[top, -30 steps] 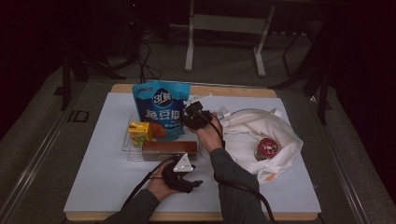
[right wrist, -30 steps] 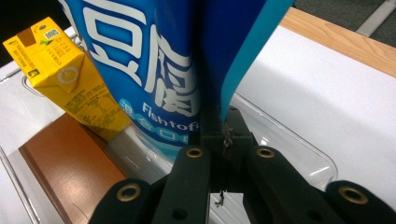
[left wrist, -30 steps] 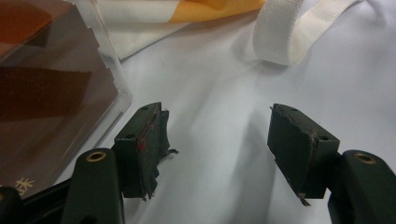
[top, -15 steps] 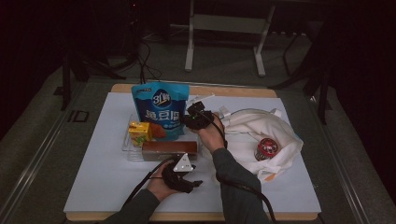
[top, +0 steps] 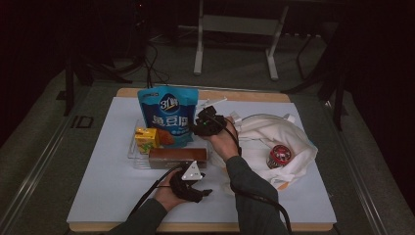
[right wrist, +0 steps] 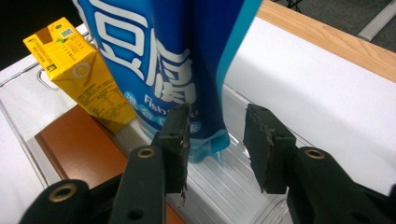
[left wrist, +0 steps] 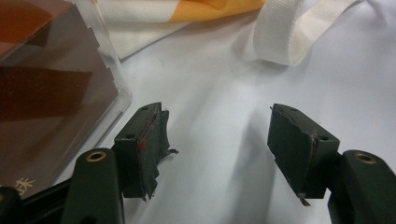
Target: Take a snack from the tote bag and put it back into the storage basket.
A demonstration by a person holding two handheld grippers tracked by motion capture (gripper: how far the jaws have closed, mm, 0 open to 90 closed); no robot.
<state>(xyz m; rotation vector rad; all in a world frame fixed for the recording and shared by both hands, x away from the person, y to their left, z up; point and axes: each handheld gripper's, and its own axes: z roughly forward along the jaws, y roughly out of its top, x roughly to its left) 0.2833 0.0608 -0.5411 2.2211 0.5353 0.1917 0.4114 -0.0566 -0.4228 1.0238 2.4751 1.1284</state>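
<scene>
Operator: Jaws of your right gripper [right wrist: 217,140] have just been opening, pouch edge between them, pads clear?

Manual: Yes. Blue glossy snack pouch [right wrist: 187,60] stands in the clear plastic tray [right wrist: 233,186]; light, soft, slippery. Grip its side seam.

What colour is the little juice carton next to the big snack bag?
Yellow, with a brown corner on top. The juice carton shows best in the right gripper view.

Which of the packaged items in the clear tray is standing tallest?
The blue pouch with white lettering; it rises well above the small yellow carton beside it and the flat brown box in front.
</scene>
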